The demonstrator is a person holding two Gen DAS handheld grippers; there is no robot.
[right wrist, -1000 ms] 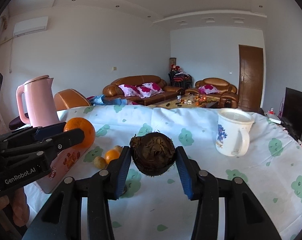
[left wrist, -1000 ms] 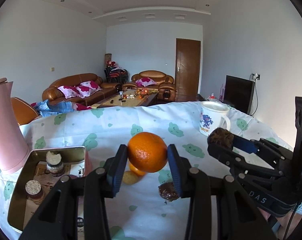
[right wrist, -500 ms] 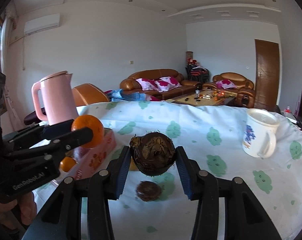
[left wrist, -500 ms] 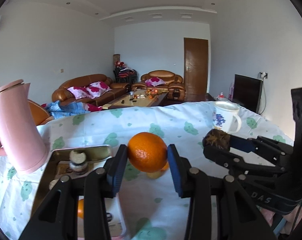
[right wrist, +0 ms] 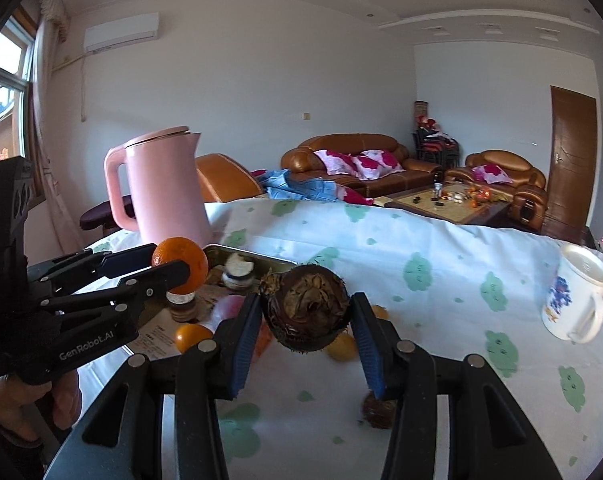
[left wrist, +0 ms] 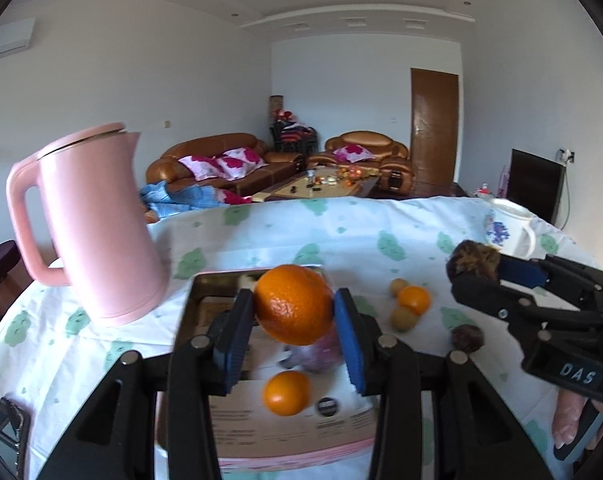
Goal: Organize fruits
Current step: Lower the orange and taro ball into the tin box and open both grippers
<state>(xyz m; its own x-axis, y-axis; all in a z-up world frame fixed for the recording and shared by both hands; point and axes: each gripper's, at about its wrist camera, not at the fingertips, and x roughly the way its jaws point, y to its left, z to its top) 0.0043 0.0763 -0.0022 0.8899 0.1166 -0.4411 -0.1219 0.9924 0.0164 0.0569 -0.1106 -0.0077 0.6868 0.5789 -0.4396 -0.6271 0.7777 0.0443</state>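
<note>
Gripping an orange (left wrist: 294, 304) in the left gripper (left wrist: 294, 334) above the metal tray (left wrist: 189, 300) — round, no long axis; clamping a brown husked fruit (right wrist: 307, 306) in the right gripper (right wrist: 306, 330), hovering over the tablecloth (right wrist: 421, 248) — pink kettle (left wrist: 97, 228) far left.

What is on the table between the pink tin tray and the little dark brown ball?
In the left wrist view, three small fruits lie between the pink tin tray and the little dark brown ball: a small orange and two small yellowish-brown fruits.

A home living room, it seems: leather sofas (right wrist: 357, 164) mid-frame, coffee table (right wrist: 453, 202), wall air-conditioner (right wrist: 121, 32) upper left.
</note>
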